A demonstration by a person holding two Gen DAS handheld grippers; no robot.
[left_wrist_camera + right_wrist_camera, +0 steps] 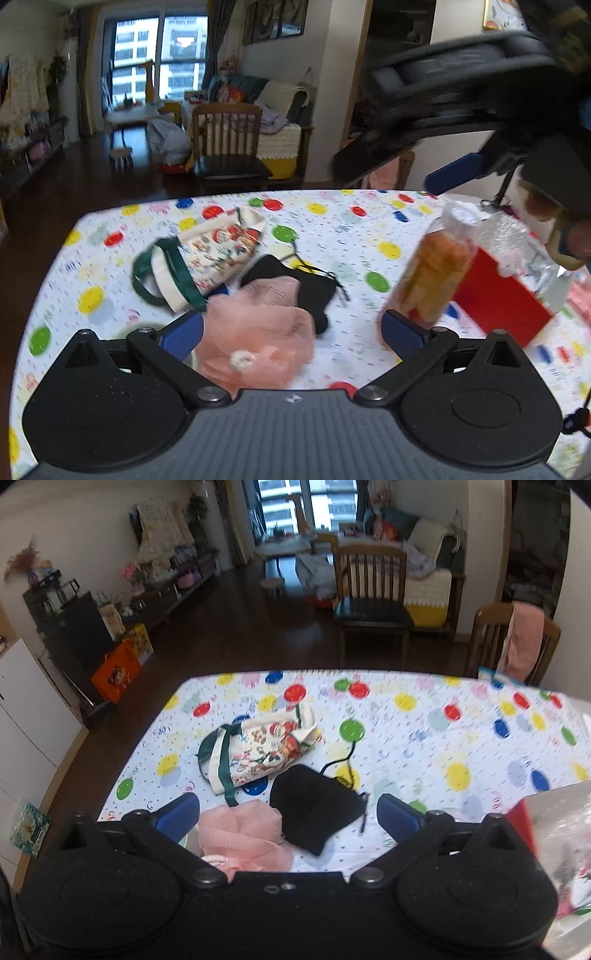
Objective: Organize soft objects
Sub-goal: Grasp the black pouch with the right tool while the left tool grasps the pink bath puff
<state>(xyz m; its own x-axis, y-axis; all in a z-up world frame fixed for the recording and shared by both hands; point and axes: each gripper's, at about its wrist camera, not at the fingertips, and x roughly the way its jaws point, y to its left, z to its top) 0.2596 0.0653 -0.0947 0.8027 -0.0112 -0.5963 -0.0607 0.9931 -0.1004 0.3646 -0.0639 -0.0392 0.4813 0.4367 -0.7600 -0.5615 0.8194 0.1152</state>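
Soft things, 3 of them, lie bunched near my edge of the desk point(461, 716) with its white cloth of coloured dots: a pink mesh bath pouf point(258, 332), a black knitted cap with a drawstring point(314, 812) and a small printed canvas tote with green straps point(258, 753). From the pouf, the cap sits at about 1 o'clock, overlapping its edge, and the tote lies at about 11 o'clock, close by. I judge they were left loose in 1 heap so either hand can pick from it.

My left tongs point(291, 328) are spread as wide as they go, the blue pads to either side of the pouf with no pinch on it. My right tongs point(288, 812) are likewise released, framing the pouf and the cap, gripping nothing. Both point down at the heap, which I read as lining up a first pick.

Only the left view shows the clear plastic bottle of orange contents point(436, 266) at 2 o'clock and the red box point(502, 306) beyond it, plus the other tool, blurred, overhead. The right view alone gives the cap's full outline, and clutter wrapped in clear plastic, too blurred to name, at 3 o'clock.
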